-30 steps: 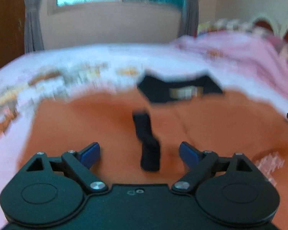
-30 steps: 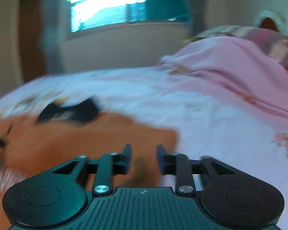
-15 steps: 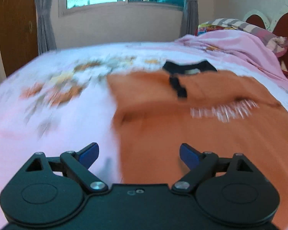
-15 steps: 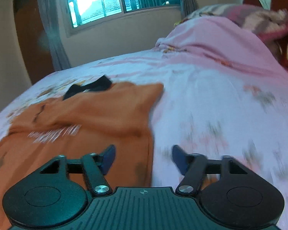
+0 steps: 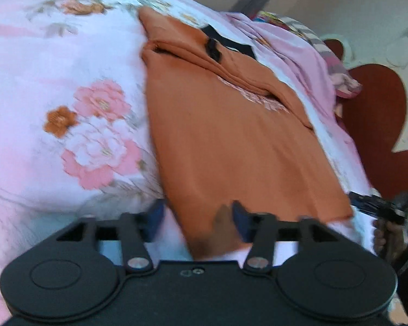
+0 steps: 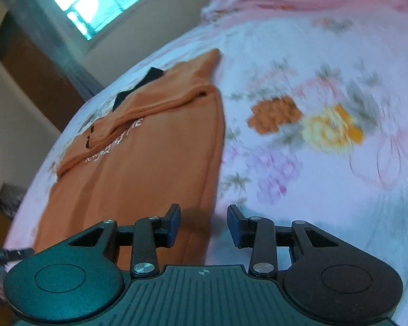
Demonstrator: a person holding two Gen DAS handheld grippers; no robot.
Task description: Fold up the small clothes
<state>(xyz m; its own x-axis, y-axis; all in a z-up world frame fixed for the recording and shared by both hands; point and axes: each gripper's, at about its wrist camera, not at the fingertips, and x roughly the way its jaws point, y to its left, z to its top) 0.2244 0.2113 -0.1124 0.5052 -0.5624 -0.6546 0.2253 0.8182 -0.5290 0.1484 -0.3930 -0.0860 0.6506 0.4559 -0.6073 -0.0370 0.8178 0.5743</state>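
Left gripper (image 5: pixel 198 221) tilted downward, jaws closing, fabric between the blue pads but not pinched. Right gripper (image 6: pixel 204 224) likewise angled down, jaws closing, pads apart. Right hand (image 5: pixel 389 237) gripping its handle.

The white lettering (image 6: pixel 114 144) on the orange shirt (image 5: pixel 231 135) is smeared by motion blur and partly tucked under a folded sleeve, so it cannot be read. Both claw housings hide the shirt's bottom hem, and at the lower right edge of the left wrist view a hand (image 5: pixel 391 240) is cut off.
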